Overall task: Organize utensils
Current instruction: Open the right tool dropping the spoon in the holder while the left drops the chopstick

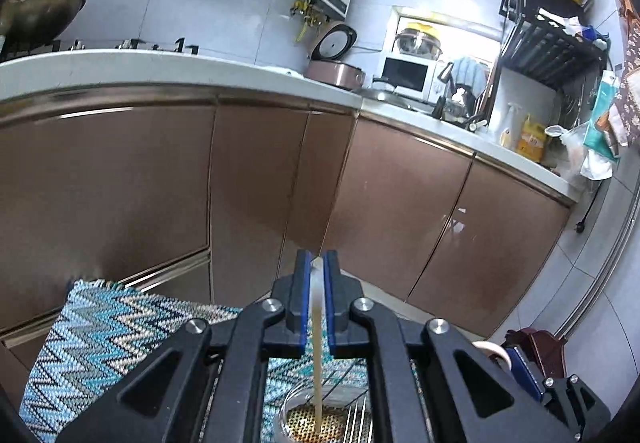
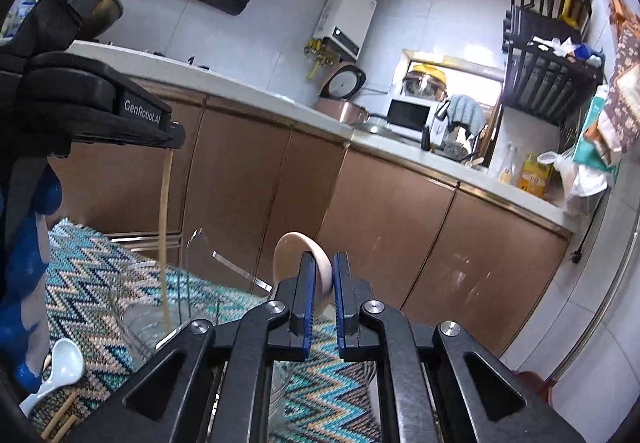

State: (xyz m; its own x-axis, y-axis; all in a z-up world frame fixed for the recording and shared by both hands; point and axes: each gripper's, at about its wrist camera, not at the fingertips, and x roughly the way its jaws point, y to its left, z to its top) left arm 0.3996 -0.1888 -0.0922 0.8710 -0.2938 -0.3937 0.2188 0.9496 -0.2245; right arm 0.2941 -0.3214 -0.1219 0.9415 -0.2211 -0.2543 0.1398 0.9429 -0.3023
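My left gripper is shut on a pale chopstick, which hangs down into a clear glass cup on the zigzag woven mat. In the right wrist view the same left gripper holds the chopstick upright, its lower end inside the glass cup. My right gripper is shut on a beige spoon, whose bowl sticks up above the pads. A white spoon and wooden chopsticks lie on the mat at lower left.
Brown cabinet doors and a white countertop stand straight ahead. A rice cooker, a microwave and a black dish rack are at the back right. A dark red stool is low on the right.
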